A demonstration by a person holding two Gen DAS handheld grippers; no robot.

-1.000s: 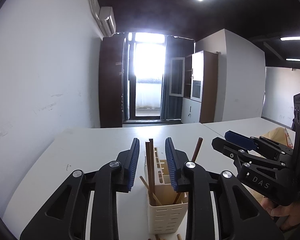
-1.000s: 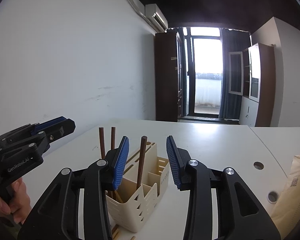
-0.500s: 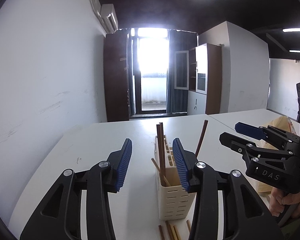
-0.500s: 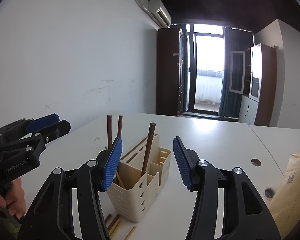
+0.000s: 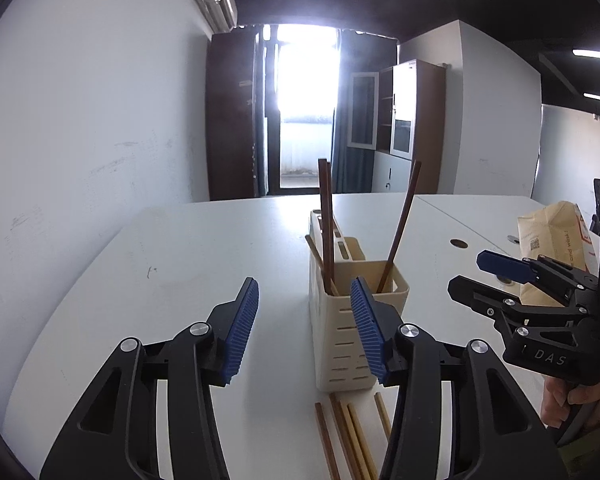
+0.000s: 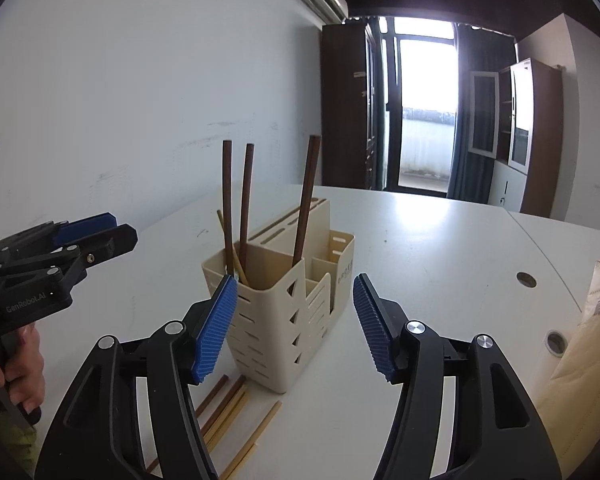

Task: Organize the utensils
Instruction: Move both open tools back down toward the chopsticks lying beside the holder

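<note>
Left wrist view: left gripper [image 5: 304,322] jaws opening, nothing between them; holder [image 5: 356,312] standing mid-tabletop, loose chopsticks [image 5: 350,436] lying against its near side.

Right wrist view: right gripper [image 6: 294,326] jaws opening, empty, framing the holder [image 6: 284,312]. Step: reaching for a pickup; next, lowering onto one loose chopstick [image 6: 260,426].

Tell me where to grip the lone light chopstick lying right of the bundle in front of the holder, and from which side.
Grip the light chopstick near its mid-length, coming from above with one finger on each long side. It lies flat on the table, apart from the bundle, so there is room beside it. The right gripper, its jaws opening and empty, looks closer.
</note>
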